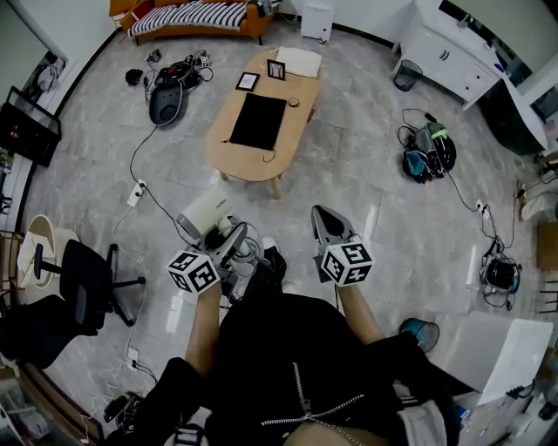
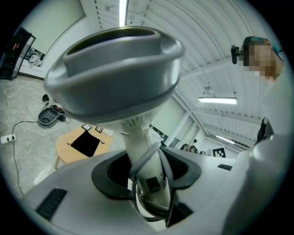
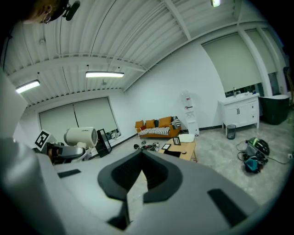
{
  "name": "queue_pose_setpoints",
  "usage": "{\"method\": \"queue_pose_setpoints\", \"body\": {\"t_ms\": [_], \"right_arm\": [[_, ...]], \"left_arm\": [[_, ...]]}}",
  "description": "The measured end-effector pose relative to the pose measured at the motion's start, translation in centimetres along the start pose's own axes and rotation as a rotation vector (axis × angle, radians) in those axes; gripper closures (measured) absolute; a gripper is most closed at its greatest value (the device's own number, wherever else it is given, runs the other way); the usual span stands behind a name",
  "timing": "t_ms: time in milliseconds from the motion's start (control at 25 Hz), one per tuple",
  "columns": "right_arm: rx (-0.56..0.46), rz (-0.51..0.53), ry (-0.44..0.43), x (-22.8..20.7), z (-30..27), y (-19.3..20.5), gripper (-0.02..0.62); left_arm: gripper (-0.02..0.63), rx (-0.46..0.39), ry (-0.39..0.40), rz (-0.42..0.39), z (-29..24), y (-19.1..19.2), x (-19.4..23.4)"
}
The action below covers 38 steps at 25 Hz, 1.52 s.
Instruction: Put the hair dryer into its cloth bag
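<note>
table point(image 1: 261, 162) ahead holds the black bag point(image 1: 258, 120): my left gripper point(image 2: 149, 176) grips the hair dryer point(image 2: 115, 69) by its handle, right gripper point(image 3: 139, 172) shut empty, so i'd carry it level.

Clock directions taken from the person, head view. Table point(image 1: 253, 164) at 12, well ahead of both grippers. On it, the cloth bag point(image 1: 258, 120) lies mid-table, picture frames point(image 1: 248, 81) behind the bag, papers point(image 1: 299, 61) at the far end. Sofa point(image 1: 187, 16) beyond the table at 11. Left gripper point(image 1: 234, 246) near at 11, hair dryer point(image 1: 205, 213) between its jaws. Right gripper point(image 1: 319, 213) beside it at 1. Office chair point(image 1: 83, 279) at 9. Cabinet point(image 1: 440, 48) at 2, bin point(image 1: 405, 76) just before it. Backpack point(image 1: 429, 150) on the floor, nearer, also at 2.
</note>
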State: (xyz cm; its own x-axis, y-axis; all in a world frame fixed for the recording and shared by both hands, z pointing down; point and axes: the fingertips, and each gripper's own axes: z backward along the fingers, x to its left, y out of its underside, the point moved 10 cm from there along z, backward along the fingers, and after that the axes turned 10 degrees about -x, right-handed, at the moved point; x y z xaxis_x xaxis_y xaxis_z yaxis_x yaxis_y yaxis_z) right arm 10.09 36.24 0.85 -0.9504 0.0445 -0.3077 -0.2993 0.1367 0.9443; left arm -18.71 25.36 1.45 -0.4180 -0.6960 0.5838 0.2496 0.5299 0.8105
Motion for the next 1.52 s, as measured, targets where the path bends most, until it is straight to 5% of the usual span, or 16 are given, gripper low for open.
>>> {"method": "queue_pose_setpoints", "body": {"t_ms": [960, 1520], "right_arm": [[0.037, 0.056, 0.045, -3.3, -18.1, -4.4, 0.584], [0.091, 0.017, 0.027, -4.3, -23.4, -3.3, 0.584]], "left_arm": [[0.410, 0.069, 0.076, -0.002, -13.0, -7.9, 12.6], [0.410, 0.096, 0.031, 0.035, -15.4, -8.8, 16.5]]}}
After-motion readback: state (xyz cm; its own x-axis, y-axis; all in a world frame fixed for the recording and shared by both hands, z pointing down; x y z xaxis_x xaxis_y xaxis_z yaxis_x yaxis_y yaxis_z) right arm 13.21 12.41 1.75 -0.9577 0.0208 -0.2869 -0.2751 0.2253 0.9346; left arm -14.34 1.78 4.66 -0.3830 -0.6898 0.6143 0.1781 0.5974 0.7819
